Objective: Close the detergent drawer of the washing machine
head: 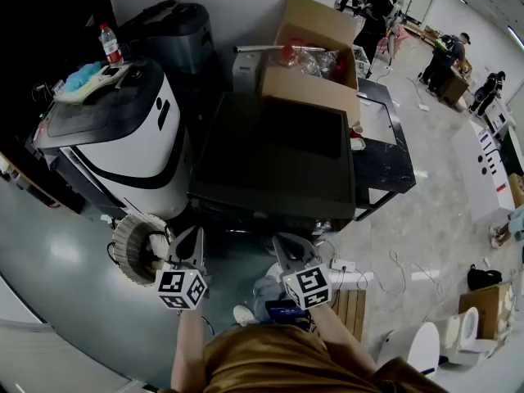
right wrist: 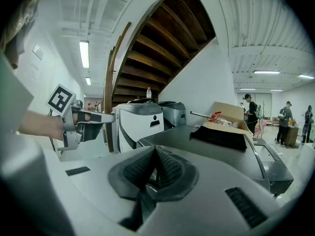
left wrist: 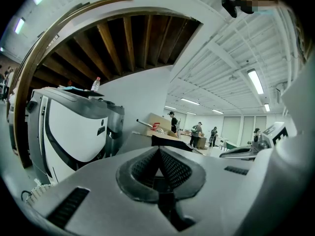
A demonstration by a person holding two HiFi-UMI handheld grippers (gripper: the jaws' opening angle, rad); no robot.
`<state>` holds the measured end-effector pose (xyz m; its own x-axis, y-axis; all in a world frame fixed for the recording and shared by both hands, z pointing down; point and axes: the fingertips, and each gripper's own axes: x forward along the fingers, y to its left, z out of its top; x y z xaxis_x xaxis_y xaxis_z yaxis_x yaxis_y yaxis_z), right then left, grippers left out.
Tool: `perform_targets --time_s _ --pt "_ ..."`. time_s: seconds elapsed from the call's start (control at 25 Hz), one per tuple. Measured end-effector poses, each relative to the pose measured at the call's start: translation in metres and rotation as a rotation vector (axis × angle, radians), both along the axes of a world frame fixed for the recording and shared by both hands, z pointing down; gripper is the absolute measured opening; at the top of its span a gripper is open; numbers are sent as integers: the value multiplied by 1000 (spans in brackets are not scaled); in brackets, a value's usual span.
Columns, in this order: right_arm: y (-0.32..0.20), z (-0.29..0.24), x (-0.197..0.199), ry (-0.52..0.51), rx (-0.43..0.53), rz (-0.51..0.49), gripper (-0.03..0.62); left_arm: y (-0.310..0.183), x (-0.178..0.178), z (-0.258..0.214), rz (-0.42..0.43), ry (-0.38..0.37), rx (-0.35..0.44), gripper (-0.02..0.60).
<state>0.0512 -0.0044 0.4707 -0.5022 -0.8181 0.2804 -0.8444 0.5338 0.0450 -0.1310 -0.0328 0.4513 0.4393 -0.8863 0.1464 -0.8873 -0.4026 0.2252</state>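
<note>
Two grippers, both idle. Left gripper (head: 190, 237) jaws pressed together on nothing; right gripper (head: 288, 248) likewise. Both hung low, short of the dark-topped machine (head: 270, 150), presumably the washing machine. Detergent drawer not seen in any view; front panel hidden from the head view. Judgement: find the drawer first, then push its face squarely with closed jaws. Gripper views showed a wooden stair underside (left wrist: 123, 43) overhead; head view did not.
</note>
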Motion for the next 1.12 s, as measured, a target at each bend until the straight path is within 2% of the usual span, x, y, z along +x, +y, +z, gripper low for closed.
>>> perform_targets --time_s 1.12 --pt "-6 7 6 8 -19 -1 12 -8 1 11 -7 5 -23 25"
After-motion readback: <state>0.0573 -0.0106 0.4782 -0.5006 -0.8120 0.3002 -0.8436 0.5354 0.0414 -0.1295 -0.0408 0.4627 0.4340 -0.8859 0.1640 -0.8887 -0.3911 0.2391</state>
